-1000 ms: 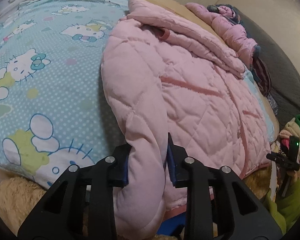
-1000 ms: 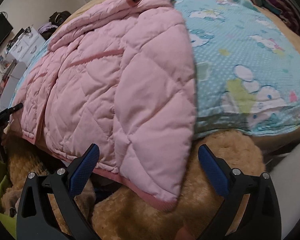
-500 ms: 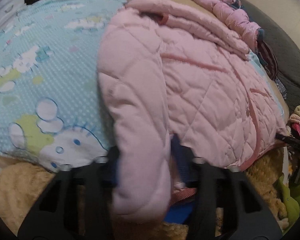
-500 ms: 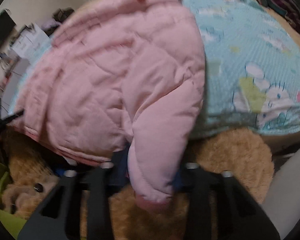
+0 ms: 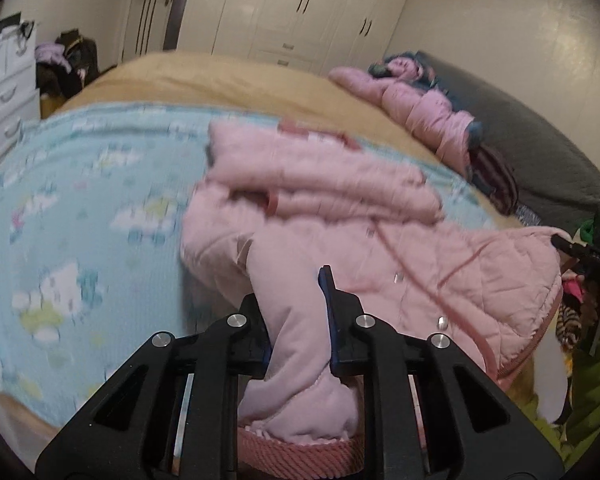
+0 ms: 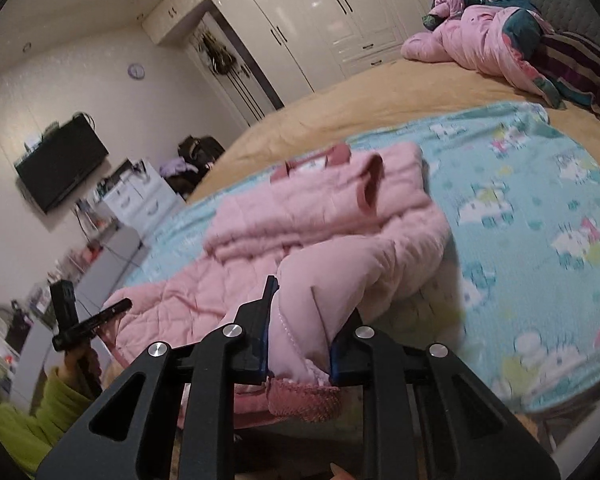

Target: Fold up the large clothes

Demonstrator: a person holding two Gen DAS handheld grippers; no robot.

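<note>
While the bed (image 6: pixel 340 96) stretches wide, a blue blanket (image 5: pixel 80 200) covers its near part, bare cloth on both sides of the pink jacket (image 5: pixel 340 200) lying in the middle. Left claw (image 5: pixel 298 320) grips one sleeve near its ribbed cuff; right claw (image 6: pixel 298 340) grips the other.

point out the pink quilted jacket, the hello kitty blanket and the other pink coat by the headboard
pink quilted jacket (image 5: pixel 440 264): left wrist view, quilted body panel.
hello kitty blanket (image 6: pixel 540 208): right wrist view, bare printed area.
other pink coat (image 6: pixel 476 36): right wrist view, its puffy middle.
</note>
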